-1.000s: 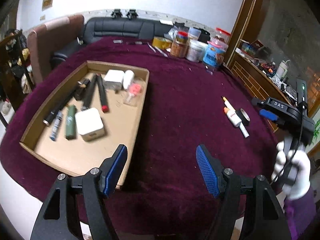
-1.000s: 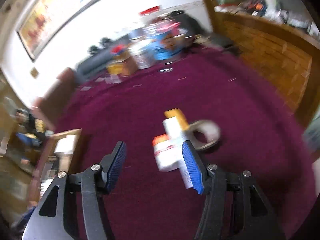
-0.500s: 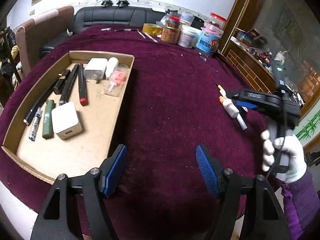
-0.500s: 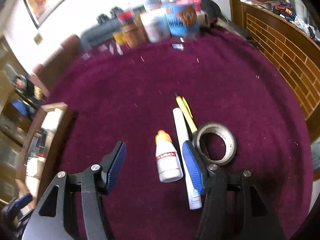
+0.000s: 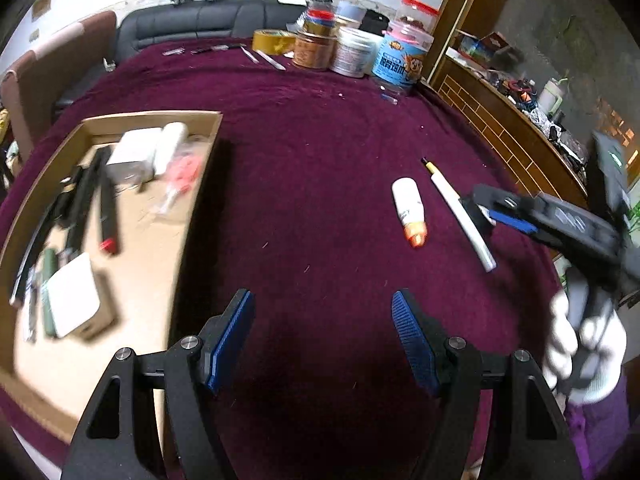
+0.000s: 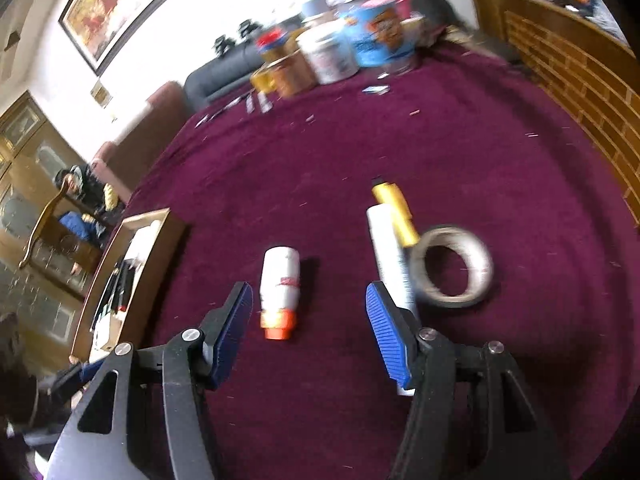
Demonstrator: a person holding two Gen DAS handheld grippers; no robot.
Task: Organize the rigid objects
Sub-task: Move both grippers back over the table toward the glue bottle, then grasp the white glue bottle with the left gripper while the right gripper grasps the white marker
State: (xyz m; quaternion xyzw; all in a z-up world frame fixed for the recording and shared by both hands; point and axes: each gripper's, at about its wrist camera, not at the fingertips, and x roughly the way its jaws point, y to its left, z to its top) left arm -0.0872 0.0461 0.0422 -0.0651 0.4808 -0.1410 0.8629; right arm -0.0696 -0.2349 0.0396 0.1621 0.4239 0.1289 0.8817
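From the left wrist, the left gripper point(image 5: 322, 334) hangs empty with jaws well apart over bare maroon tablecloth point(image 5: 320, 140). The cardboard tray point(image 5: 208, 168) near the table's left edge holds white chargers, dark pens and a green tube.

From the right wrist, the right gripper point(image 6: 308, 320) is also empty, jaws spread, the small white orange-capped bottle point(image 6: 280, 284) just ahead between them. Its right pad lies just beside the white marker point(image 6: 390, 258), which touches the yellow pen point(image 6: 394, 212) and tape roll point(image 6: 452, 266). Closing here could nudge the marker, or roll the bottle away.
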